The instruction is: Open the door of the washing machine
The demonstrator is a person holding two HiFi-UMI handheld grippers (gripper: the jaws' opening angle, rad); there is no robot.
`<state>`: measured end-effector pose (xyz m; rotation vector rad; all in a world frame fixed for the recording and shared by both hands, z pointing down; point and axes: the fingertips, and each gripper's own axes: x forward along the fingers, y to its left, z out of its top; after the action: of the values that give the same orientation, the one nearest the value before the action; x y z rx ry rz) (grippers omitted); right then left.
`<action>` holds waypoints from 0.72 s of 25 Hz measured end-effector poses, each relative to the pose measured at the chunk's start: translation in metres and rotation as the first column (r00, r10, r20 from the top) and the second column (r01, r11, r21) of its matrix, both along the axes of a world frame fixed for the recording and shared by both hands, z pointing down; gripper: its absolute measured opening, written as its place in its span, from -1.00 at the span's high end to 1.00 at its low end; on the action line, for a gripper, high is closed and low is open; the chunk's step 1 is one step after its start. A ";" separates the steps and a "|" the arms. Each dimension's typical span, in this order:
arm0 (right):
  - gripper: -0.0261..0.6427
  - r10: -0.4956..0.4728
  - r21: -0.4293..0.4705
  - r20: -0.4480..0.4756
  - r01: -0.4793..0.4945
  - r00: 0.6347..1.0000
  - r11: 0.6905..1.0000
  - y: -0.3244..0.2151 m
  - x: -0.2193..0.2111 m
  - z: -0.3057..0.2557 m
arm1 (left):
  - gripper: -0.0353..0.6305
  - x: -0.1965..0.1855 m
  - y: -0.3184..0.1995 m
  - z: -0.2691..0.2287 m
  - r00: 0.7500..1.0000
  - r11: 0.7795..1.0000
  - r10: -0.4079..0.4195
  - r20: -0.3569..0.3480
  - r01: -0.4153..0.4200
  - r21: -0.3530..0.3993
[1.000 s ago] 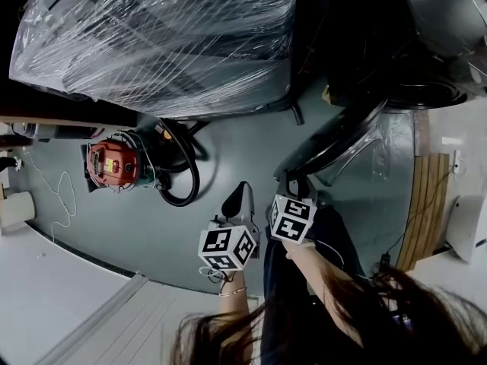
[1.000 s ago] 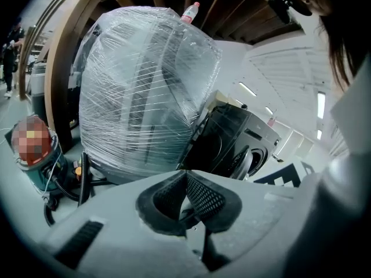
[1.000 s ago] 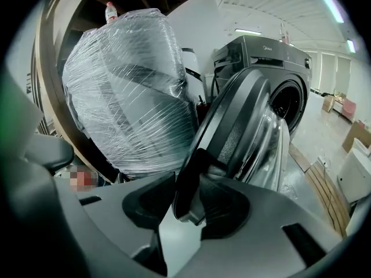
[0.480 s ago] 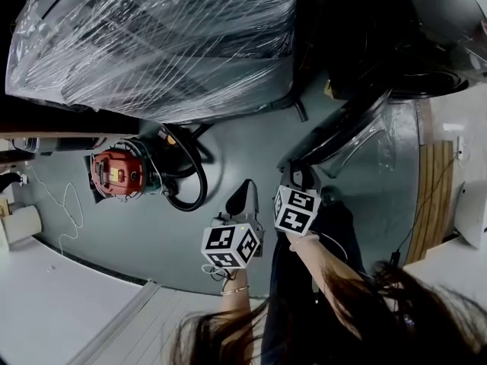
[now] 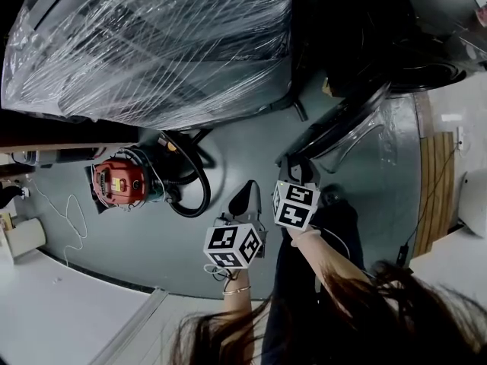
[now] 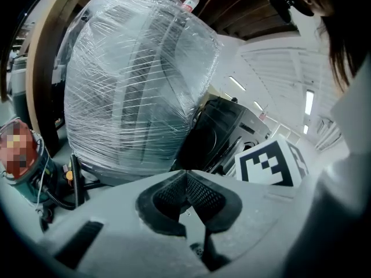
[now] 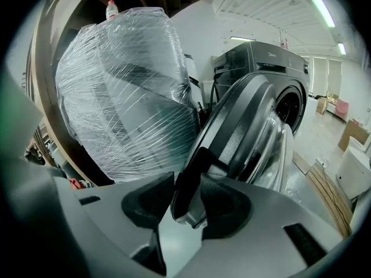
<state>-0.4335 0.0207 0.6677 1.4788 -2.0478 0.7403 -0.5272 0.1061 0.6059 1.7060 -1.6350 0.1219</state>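
The dark washing machine stands at the top right, and its round glass door is swung out over the floor. In the right gripper view the door fills the middle. Its dark handle edge sits between the jaws of my right gripper. Those jaws have just been opening and the pads no longer clamp the edge. In the head view the right gripper is at the door's free end. My left gripper hangs beside it over the floor, shut and empty.
A large appliance wrapped in clear film stands left of the washer. A red vacuum with a black hose lies on the floor at the left. Wooden slats and a white box are at the right.
The right gripper and the door's free edge have shifted a little up the picture, away from the person. The left gripper has stayed about where it was.
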 end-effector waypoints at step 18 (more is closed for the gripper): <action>0.50 0.007 -0.002 -0.001 -0.007 1.000 1.000 -0.023 -0.032 0.004 | 0.85 -0.027 -0.002 0.008 0.999 1.000 -0.026 -0.024 0.026 0.000</action>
<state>-0.4659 -0.0025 0.6714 1.4852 -2.0418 0.7445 -0.5542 0.1041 0.6135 1.6794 -1.6387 0.0883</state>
